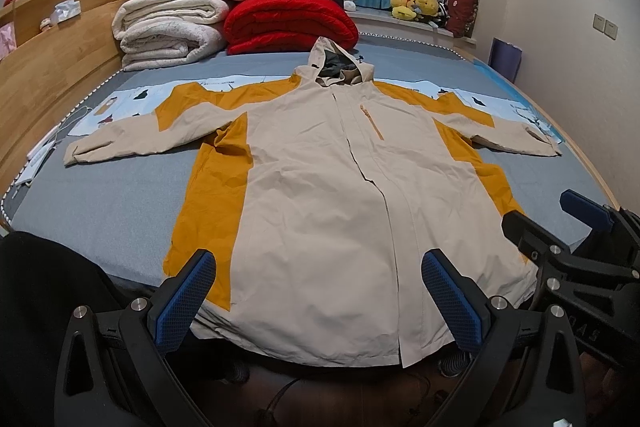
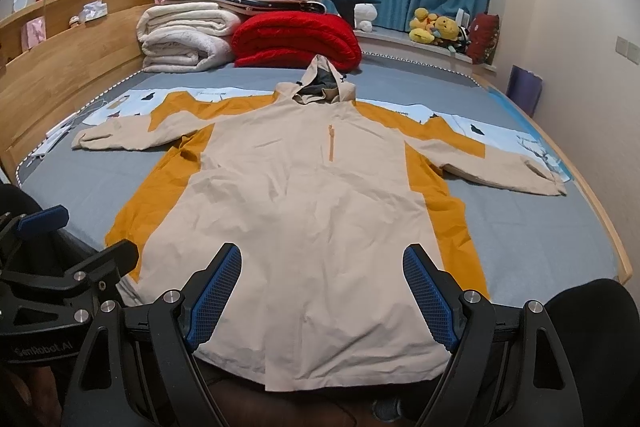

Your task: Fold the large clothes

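A large beige and mustard hooded jacket point(image 1: 320, 195) lies flat, front up, on the grey bed, sleeves spread to both sides and hood at the far end. It also shows in the right wrist view point(image 2: 304, 211). Its hem hangs over the near bed edge. My left gripper point(image 1: 316, 291) is open and empty, held above the hem. My right gripper point(image 2: 322, 291) is open and empty, also above the hem. The right gripper's body shows at the right of the left wrist view point(image 1: 576, 251).
Folded white blankets point(image 1: 168, 27) and a red quilt point(image 1: 292, 23) are stacked at the far end of the bed point(image 1: 100, 195). A wooden headboard point(image 1: 52, 75) runs along the left. Plush toys point(image 1: 416, 5) sit on the window ledge. A wall lies to the right.
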`<action>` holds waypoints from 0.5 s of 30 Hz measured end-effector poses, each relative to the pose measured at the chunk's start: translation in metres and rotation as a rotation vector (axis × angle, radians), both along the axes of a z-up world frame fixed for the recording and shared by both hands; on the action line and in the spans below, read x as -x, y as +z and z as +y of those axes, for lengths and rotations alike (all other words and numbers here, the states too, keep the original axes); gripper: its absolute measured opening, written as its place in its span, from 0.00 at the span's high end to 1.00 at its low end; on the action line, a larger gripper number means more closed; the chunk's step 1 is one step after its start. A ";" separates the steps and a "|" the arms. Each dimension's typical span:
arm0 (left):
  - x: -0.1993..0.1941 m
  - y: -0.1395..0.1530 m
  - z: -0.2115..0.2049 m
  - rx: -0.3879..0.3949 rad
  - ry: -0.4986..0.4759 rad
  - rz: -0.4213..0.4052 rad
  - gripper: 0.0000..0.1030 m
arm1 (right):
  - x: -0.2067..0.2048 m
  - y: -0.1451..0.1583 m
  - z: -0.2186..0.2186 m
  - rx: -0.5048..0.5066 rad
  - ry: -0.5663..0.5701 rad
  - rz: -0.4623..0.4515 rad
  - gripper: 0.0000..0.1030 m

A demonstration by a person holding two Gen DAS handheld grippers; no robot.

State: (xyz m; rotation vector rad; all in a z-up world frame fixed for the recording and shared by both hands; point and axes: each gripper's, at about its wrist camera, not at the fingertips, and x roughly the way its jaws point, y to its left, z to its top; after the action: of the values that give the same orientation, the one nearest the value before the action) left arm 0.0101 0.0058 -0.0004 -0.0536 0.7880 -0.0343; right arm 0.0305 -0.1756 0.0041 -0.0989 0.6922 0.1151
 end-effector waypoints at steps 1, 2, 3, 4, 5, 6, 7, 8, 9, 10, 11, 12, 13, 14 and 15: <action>0.001 0.002 -0.001 -0.003 -0.002 -0.004 0.01 | 0.000 0.003 -0.002 -0.004 -0.003 -0.002 0.19; 0.001 0.003 -0.002 -0.006 -0.005 -0.006 0.02 | 0.001 0.003 -0.002 -0.006 -0.009 -0.004 0.19; 0.001 0.004 -0.002 -0.008 -0.007 -0.010 0.02 | 0.001 0.004 -0.003 -0.007 -0.014 -0.005 0.19; 0.001 0.006 -0.003 -0.011 -0.011 -0.015 0.03 | -0.001 0.005 -0.004 -0.011 -0.020 -0.004 0.19; 0.002 0.006 -0.003 -0.014 -0.012 -0.020 0.04 | 0.001 0.004 -0.005 -0.018 -0.021 -0.003 0.19; 0.001 0.008 -0.004 -0.018 -0.015 -0.023 0.05 | 0.000 0.005 -0.006 -0.028 -0.022 -0.002 0.19; 0.001 0.009 -0.004 -0.018 -0.016 -0.024 0.06 | 0.000 0.006 -0.006 -0.035 -0.024 -0.002 0.19; 0.000 0.010 -0.004 -0.018 -0.015 -0.024 0.06 | 0.000 0.007 -0.007 -0.042 -0.027 -0.006 0.23; -0.002 0.013 -0.003 -0.011 -0.012 -0.016 0.07 | -0.001 0.009 -0.008 -0.044 -0.031 -0.008 0.29; -0.001 0.012 -0.003 -0.002 -0.008 -0.010 0.10 | -0.001 0.010 -0.009 -0.048 -0.033 -0.008 0.30; -0.002 0.014 -0.002 0.019 -0.006 -0.003 0.12 | -0.002 0.010 -0.008 -0.053 -0.034 -0.007 0.32; -0.003 0.017 -0.002 0.038 -0.008 -0.008 0.13 | -0.003 0.011 -0.010 -0.058 -0.037 -0.006 0.35; -0.002 0.020 -0.003 0.037 -0.015 -0.025 0.16 | -0.004 0.011 -0.010 -0.059 -0.041 -0.006 0.36; -0.002 0.022 -0.005 0.030 -0.021 -0.037 0.22 | -0.004 0.011 -0.011 -0.059 -0.044 -0.007 0.38; -0.003 0.024 -0.007 0.017 -0.034 -0.063 0.28 | -0.006 0.011 -0.011 -0.061 -0.048 -0.009 0.40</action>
State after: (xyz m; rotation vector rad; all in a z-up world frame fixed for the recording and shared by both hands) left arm 0.0129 -0.0010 0.0232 -0.0550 0.7257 -0.0751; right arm 0.0362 -0.1869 0.0156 -0.0243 0.6808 0.0890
